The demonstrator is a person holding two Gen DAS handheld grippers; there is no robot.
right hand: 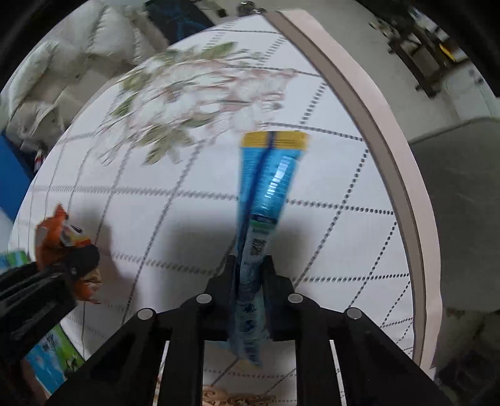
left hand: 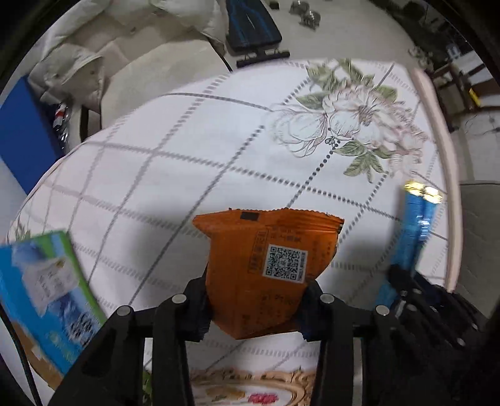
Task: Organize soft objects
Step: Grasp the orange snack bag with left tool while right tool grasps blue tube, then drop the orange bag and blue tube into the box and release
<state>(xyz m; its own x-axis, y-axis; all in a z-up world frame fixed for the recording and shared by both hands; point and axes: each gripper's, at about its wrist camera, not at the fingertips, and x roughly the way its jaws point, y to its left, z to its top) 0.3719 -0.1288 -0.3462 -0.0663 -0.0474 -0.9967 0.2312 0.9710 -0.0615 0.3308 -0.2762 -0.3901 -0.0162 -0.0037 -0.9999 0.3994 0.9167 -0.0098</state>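
My left gripper (left hand: 256, 296) is shut on an orange snack packet (left hand: 268, 262) with a QR code, held above the white floral tablecloth (left hand: 187, 162). My right gripper (right hand: 250, 274) is shut on a long blue packet with a yellow end (right hand: 268, 184), held upright above the cloth. The blue packet also shows at the right of the left wrist view (left hand: 412, 231), and the orange packet at the left of the right wrist view (right hand: 59, 237).
A blue-green carton (left hand: 47, 287) lies at the table's left edge; it also shows in the right wrist view (right hand: 53, 349). The table's pink rim (right hand: 368, 103) runs along the right. A pale sofa with a hat (left hand: 78, 62) and a black bench (left hand: 253, 28) stand beyond.
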